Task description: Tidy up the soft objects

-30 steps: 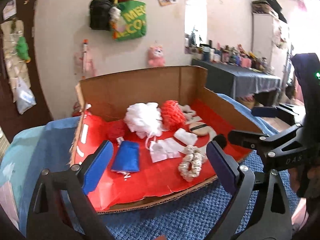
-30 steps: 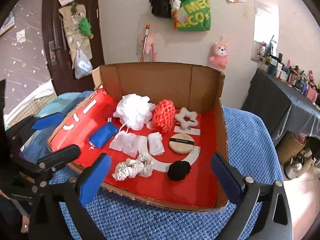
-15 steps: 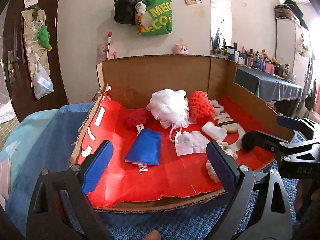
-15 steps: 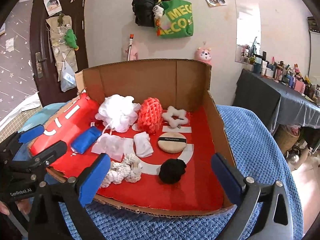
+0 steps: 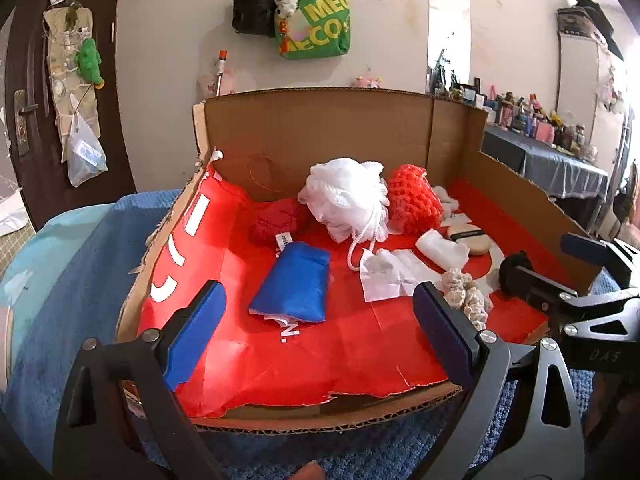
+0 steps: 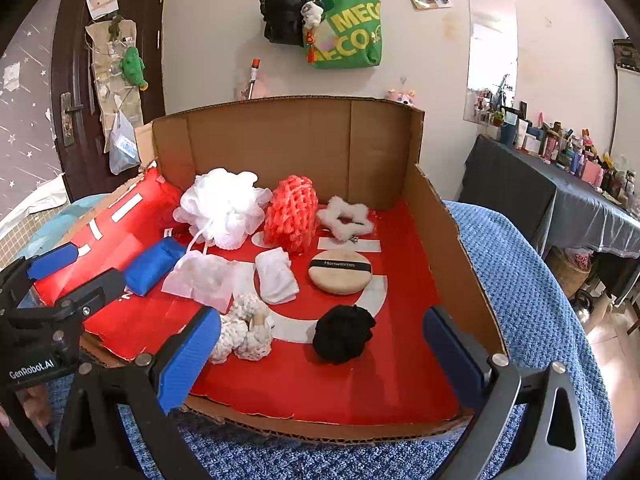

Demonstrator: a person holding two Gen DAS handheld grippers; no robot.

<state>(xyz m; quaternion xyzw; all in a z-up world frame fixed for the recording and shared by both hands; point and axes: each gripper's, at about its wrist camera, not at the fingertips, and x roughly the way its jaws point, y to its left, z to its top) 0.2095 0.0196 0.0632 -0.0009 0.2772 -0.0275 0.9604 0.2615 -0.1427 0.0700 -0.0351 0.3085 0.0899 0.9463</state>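
A: Blue knit blanket [image 6: 516, 280] under a cardboard box [image 6: 280, 136], red inside. Where's the soft stuff?

B: All in the box: white pouf [image 6: 222, 208], orange mesh sponge [image 6: 292, 214], blue pouch [image 5: 296, 284], black scrunchie [image 6: 344, 334]. Left gripper [image 5: 316, 340] and right gripper [image 6: 320, 356] hover at the near edge, fingers spread wide, holding nothing.

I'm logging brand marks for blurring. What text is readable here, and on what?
"MEC" over "ECO", cut off: green bag on the wall.
"Honwemei", roughly: band on the powder puff.
"GenRobot.AI": left gripper body.
"DAS": right gripper body.
White tag by the blue pouch, print on the red liner, wall photos: unreadable.
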